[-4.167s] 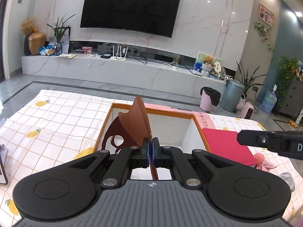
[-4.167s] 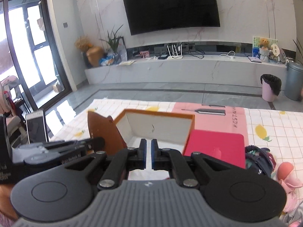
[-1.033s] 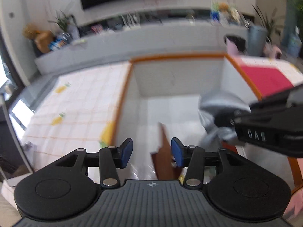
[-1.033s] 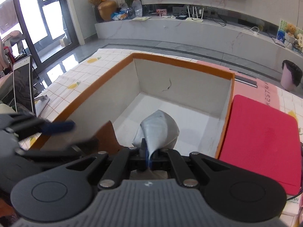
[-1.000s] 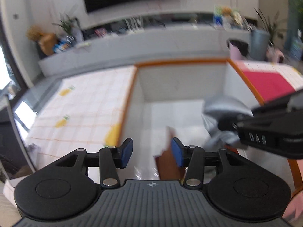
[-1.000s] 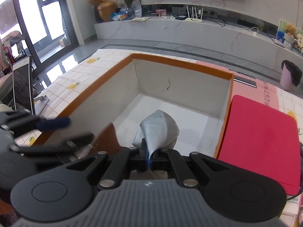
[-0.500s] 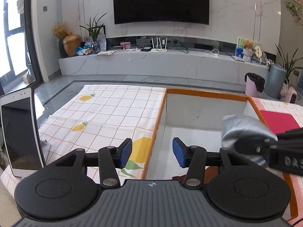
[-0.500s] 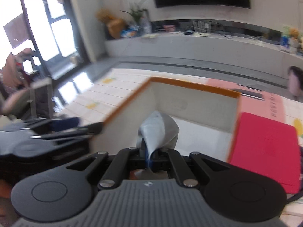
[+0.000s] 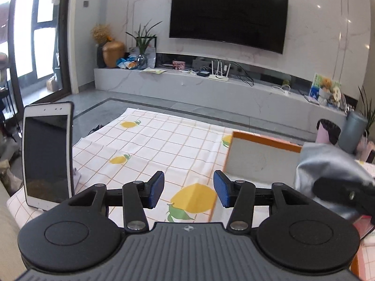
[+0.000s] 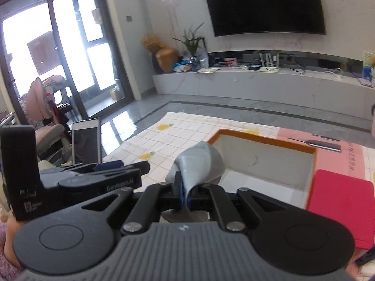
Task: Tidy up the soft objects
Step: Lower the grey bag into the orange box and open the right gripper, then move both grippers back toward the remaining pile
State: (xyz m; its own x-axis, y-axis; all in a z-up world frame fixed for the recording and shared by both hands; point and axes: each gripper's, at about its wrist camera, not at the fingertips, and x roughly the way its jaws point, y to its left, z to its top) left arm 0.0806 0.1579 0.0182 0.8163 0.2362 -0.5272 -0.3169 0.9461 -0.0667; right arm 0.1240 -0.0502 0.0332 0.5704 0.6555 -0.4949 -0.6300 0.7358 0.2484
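Observation:
My left gripper (image 9: 188,192) is open and empty above the lemon-print cloth (image 9: 164,145), left of the white box with an orange rim (image 9: 264,141). My right gripper (image 10: 185,195) is shut on a grey fabric mask (image 10: 199,164), held over the near left corner of the box (image 10: 267,140). The mask also shows in the left wrist view (image 9: 328,164), at the right edge. The left gripper body shows in the right wrist view (image 10: 98,175), at the left. The brown mask is out of sight.
A phone (image 9: 46,154) stands upright at the cloth's left edge. A red pad (image 10: 339,201) lies right of the box on a pink mat (image 10: 328,147). A TV wall and a marble shelf (image 9: 211,86) are behind.
The left gripper let go of the brown mask in the box, then pulled up and left, open. The right gripper, still holding the grey mask, has risen and swung left.

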